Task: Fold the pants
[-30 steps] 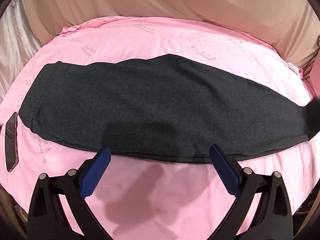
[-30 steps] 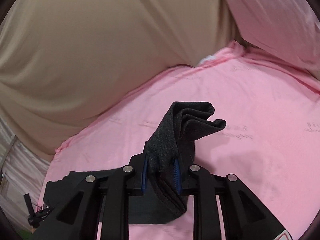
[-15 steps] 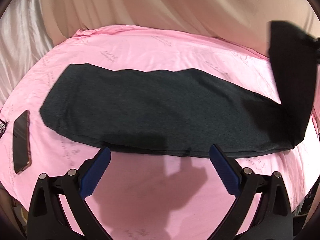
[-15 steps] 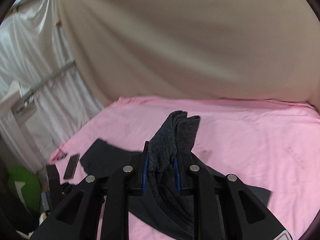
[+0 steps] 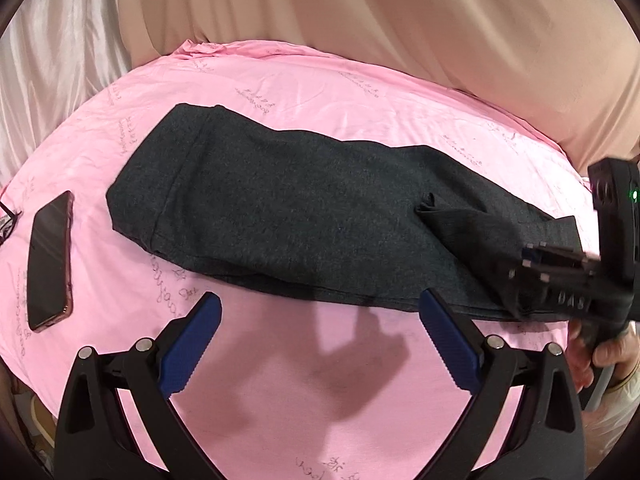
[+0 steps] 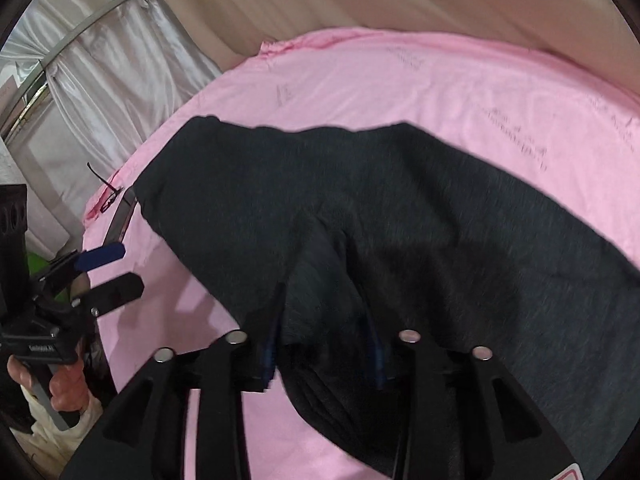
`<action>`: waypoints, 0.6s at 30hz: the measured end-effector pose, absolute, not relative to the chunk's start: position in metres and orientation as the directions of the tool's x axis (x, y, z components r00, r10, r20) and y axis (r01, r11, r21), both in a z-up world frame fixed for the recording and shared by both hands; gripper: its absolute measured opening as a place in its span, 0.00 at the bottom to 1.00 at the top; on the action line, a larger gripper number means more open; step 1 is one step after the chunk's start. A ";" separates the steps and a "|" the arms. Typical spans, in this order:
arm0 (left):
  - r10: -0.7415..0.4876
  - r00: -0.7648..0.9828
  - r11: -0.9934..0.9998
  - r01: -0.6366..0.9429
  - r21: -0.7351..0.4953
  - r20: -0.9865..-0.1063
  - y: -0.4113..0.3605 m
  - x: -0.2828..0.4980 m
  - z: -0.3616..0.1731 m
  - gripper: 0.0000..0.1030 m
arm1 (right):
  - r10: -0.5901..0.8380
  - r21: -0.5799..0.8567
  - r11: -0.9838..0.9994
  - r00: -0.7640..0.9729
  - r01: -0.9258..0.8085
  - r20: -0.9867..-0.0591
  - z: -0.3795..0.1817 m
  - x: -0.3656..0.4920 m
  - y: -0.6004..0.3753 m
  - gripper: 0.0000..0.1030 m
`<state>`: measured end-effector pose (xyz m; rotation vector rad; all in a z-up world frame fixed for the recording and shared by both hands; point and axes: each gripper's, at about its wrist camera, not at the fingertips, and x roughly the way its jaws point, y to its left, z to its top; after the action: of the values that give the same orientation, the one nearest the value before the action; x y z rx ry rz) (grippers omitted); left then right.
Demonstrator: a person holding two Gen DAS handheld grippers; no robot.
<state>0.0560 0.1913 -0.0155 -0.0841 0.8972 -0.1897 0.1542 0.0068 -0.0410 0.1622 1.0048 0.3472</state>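
Note:
Dark grey pants (image 5: 288, 216) lie lengthwise across the pink sheet (image 5: 320, 380), waistband at the left. My left gripper (image 5: 316, 340) is open and empty, hovering over the sheet just in front of the pants' near edge. My right gripper (image 6: 322, 344) is shut on the leg-end cuff of the pants (image 6: 320, 312) and holds it low over the rest of the garment. In the left wrist view the right gripper (image 5: 532, 264) comes in from the right with the cuff folded back over the leg. The left gripper also shows in the right wrist view (image 6: 108, 272), open.
A phone (image 5: 50, 260) lies on the sheet left of the waistband, with glasses (image 5: 6, 220) at the far left edge. A beige curtain (image 5: 400, 20) hangs behind the bed and white drapes (image 6: 100, 60) to the left.
My right gripper has carried the leg end from high at the right down and leftward over the pants. The left gripper view has shifted right; its jaws stayed open.

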 end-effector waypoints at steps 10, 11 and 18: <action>-0.322 0.571 0.947 0.199 -0.254 -0.755 0.176 0.064 -0.007 0.94 | 0.139 0.232 0.973 0.749 0.020 -0.648 0.032 0.056 -0.112 0.48; -0.371 0.551 0.929 0.221 -0.298 -0.748 0.171 0.067 -0.007 0.95 | 0.127 0.235 0.971 0.752 0.039 -0.647 0.031 0.049 -0.120 0.48; -0.532 0.368 0.846 0.204 -0.492 -0.762 0.134 0.110 -0.039 0.95 | 0.081 0.289 0.946 0.760 0.145 -0.645 0.001 -0.005 -0.154 0.53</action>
<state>0.1097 0.1342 -0.0394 -0.3410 1.0983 -0.4841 -0.0055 -0.1538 0.0015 0.3345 0.7105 -0.0358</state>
